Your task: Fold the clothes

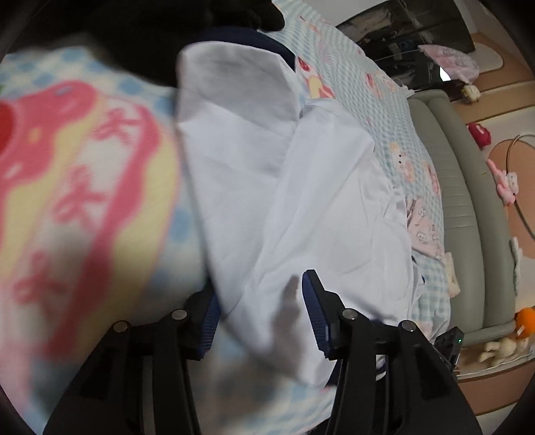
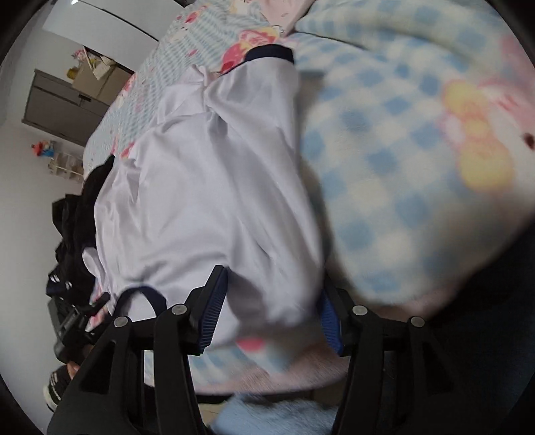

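A white shirt (image 1: 267,187) with dark navy trim lies on a bed with a blue checked, pink cartoon blanket (image 1: 67,167). In the left wrist view my left gripper (image 1: 260,301) is open, its blue-padded fingers on either side of a fold of the shirt's near edge. In the right wrist view the same shirt (image 2: 200,187) lies with its navy-edged sleeve (image 2: 267,53) at the far end. My right gripper (image 2: 272,297) is open, its fingers astride the shirt's near hem. The cloth between the fingers is blurred.
A heap of dark clothes (image 2: 77,217) lies to the left of the shirt, also at the top in the left view (image 1: 200,20). A grey padded bed edge (image 1: 461,200) runs along the right, with toys on the floor (image 1: 501,180) beyond. A grey cabinet (image 2: 63,107) stands by the wall.
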Demonstrator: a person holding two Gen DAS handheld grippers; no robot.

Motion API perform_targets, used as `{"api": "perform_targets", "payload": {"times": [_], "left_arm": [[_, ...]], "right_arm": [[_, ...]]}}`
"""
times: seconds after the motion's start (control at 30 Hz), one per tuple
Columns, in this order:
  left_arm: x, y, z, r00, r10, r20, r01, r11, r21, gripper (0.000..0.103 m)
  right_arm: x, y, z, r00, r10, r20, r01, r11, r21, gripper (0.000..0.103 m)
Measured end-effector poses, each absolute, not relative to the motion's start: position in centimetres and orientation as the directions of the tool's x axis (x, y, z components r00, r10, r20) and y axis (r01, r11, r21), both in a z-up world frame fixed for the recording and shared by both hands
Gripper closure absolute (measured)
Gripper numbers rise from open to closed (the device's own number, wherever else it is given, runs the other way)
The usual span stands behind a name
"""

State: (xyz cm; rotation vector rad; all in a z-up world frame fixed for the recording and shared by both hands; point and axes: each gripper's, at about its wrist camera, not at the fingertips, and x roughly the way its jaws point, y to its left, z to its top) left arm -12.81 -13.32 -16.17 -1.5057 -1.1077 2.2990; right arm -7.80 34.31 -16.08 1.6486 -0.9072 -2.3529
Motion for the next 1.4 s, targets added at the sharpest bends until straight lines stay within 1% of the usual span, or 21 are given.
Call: {"api": "perform_targets", "payload": {"times": [0.03,0.07,0.13,0.17,0.2,0.27,0.3,0.33,0.37,0.4,0.43,0.57,0.73,0.8,0.87,0.97,1.07,1.13,1.2,1.3,1.4], "left_arm": [[-13.1,-13.1,-16.1,-0.474,0.508,-0.719,0.236,-0.713,-0.66,0.084],[-13.3,-12.7,-15.6,-0.479,0.485,-0.732,0.235,-0.732,-0.639,0.092],[-13.5,-12.1,-14.1,-0.507,0.455,-0.732,0.211,-0.758,-0.617,0.091],[-13.1,-12.1,-13.0,-0.538,0.459,-0.707,0.175,-0.76,-0.626,0.091],[-13.0,-11.7,-12.2,-0.554,0.461,-0.693,0.153,-0.762,-0.629,0.091],[-13.6,-11.6,-13.2,-0.506,0.487,-0.712,0.168,-0.754,-0.635,0.085],[-13.9,-11.5,-13.8,-0.48,0.499,-0.722,0.176,-0.751,-0.637,0.072],[-14.4,-11.4,-15.2,-0.421,0.513,-0.748,0.21,-0.747,-0.631,0.075],[-15.0,-11.2,-16.7,-0.359,0.527,-0.771,0.245,-0.743,-0.622,0.085],[-14.6,-11.2,-15.7,-0.377,0.51,-0.773,0.221,-0.761,-0.61,0.09],[-14.2,-11.2,-14.5,-0.401,0.492,-0.773,0.194,-0.779,-0.596,0.092],[-12.2,-12.0,-7.4,-0.534,0.461,-0.709,0.092,-0.802,-0.59,0.093],[-8.7,-13.0,1.1,-0.654,0.5,-0.568,-0.063,-0.784,-0.617,0.093],[-7.5,-12.8,3.2,-0.676,0.501,-0.54,-0.103,-0.79,-0.604,0.093],[-7.3,-13.3,2.3,-0.669,0.424,-0.61,-0.016,-0.829,-0.558,0.093],[-9.7,-12.8,-4.5,-0.521,0.324,-0.789,0.168,-0.868,-0.467,0.093],[-15.4,-10.9,-9.5,-0.363,0.305,-0.88,0.195,-0.899,-0.392,0.093],[-19.5,-10.3,-4.3,-0.447,0.298,-0.843,0.128,-0.912,-0.391,0.094],[-23.1,-10.6,3.6,-0.574,0.322,-0.753,0.046,-0.905,-0.422,0.094],[-25.4,-11.3,15.9,-0.744,0.316,-0.589,-0.059,-0.909,-0.412,0.094],[-24.3,-11.9,24.0,-0.819,0.332,-0.467,-0.141,-0.907,-0.396,0.093]], "right_arm": [[-8.2,34.1,-15.9,-0.407,-0.421,-0.811,-0.233,-0.81,0.538,0.061],[-8.3,34.0,-15.4,-0.427,-0.41,-0.806,-0.237,-0.809,0.538,0.066],[-8.4,33.4,-13.6,-0.478,-0.4,-0.782,-0.208,-0.813,0.543,0.088],[-8.5,32.8,-12.4,-0.507,-0.403,-0.762,-0.171,-0.819,0.547,0.092],[-8.6,32.2,-11.2,-0.536,-0.406,-0.74,-0.134,-0.825,0.549,0.093],[-9.4,31.0,-11.9,-0.495,-0.393,-0.775,-0.107,-0.858,0.503,0.092],[-9.8,30.5,-12.4,-0.472,-0.384,-0.793,-0.093,-0.873,0.478,0.086],[-10.2,29.9,-12.8,-0.449,-0.375,-0.811,-0.079,-0.888,0.454,0.081],[-10.5,30.0,-13.7,-0.426,-0.378,-0.822,-0.105,-0.882,0.46,0.085],[-10.7,30.1,-14.6,-0.402,-0.383,-0.831,-0.135,-0.873,0.468,0.095],[-11.0,30.2,-15.6,-0.378,-0.389,-0.84,-0.166,-0.864,0.475,0.099],[-9.6,30.3,-8.0,-0.517,-0.402,-0.756,-0.025,-0.876,0.482,0.1],[-6.9,30.6,1.7,-0.677,-0.451,-0.582,0.129,-0.851,0.509,0.1],[-6.0,30.7,3.1,-0.695,-0.448,-0.563,0.143,-0.853,0.502,0.1],[-5.1,30.9,4.5,-0.71,-0.444,-0.546,0.155,-0.855,0.494,0.1],[-6.8,30.6,0.3,-0.629,-0.385,-0.675,0.082,-0.897,0.435,0.1],[-11.6,29.8,-5.0,-0.508,-0.354,-0.786,0.029,-0.918,0.395,0.1],[-16.9,29.2,-3.8,-0.522,-0.343,-0.781,0.041,-0.925,0.379,0.1],[-20.3,29.4,1.7,-0.606,-0.354,-0.712,0.066,-0.915,0.398,0.1],[-21.2,30.0,14.1,-0.777,-0.364,-0.514,0.156,-0.901,0.404,0.1],[-19.8,30.6,23.2,-0.858,-0.385,-0.341,0.238,-0.885,0.4,0.1]]}}
